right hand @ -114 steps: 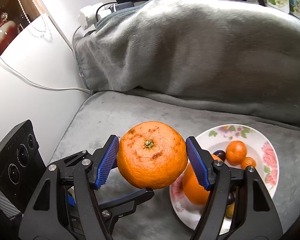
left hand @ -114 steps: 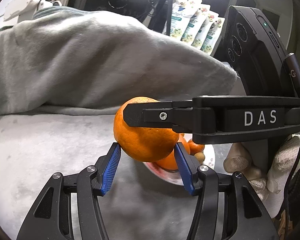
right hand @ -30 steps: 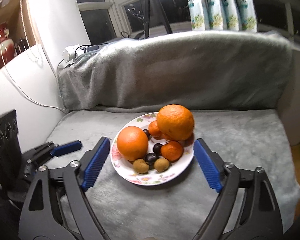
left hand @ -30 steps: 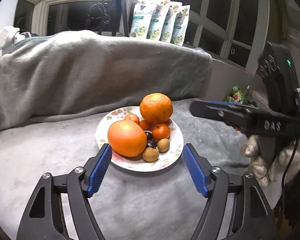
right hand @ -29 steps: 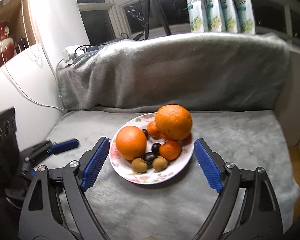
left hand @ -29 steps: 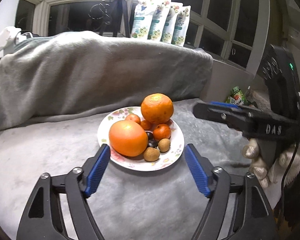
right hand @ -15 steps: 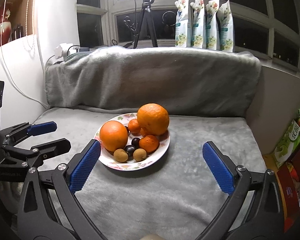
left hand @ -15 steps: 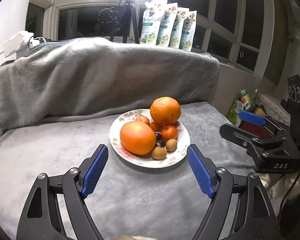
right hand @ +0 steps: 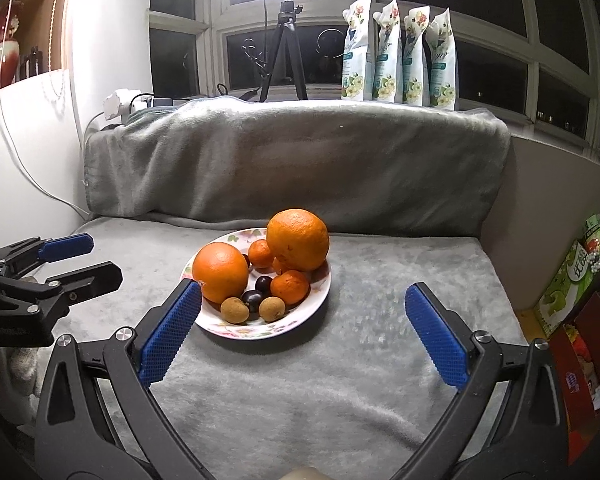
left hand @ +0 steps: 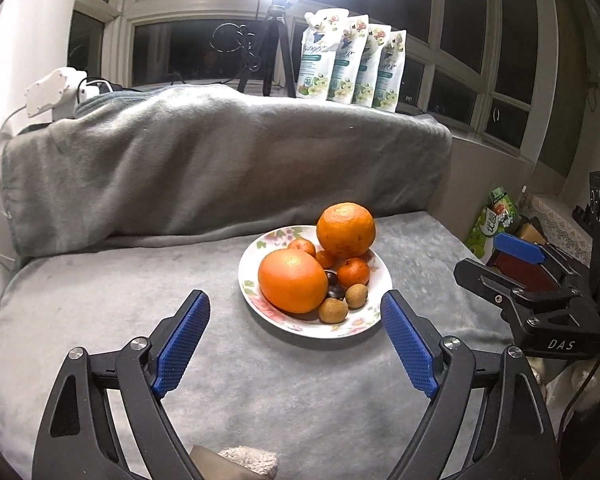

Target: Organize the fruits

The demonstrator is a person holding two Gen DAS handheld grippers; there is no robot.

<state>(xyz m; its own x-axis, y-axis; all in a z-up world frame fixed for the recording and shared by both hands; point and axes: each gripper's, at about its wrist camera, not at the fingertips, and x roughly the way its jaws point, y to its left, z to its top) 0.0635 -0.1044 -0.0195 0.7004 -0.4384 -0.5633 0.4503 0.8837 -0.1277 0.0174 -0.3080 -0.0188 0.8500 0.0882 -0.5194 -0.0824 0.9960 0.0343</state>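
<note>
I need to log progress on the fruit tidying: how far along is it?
Looks done: both big oranges and the small fruits sit on the floral plate. The left hand-held gripper and the right hand-held gripper are open and empty. No loose fruit shows on the grey blanket.

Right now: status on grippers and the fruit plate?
Left gripper open, empty. Right gripper open, empty. All fruit on floral plate; big orange perched atop smaller fruit. Nothing in the way.

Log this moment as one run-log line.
left gripper: open, empty | right gripper: open, empty | fruits: piled on plate | both grippers short of plate
</note>
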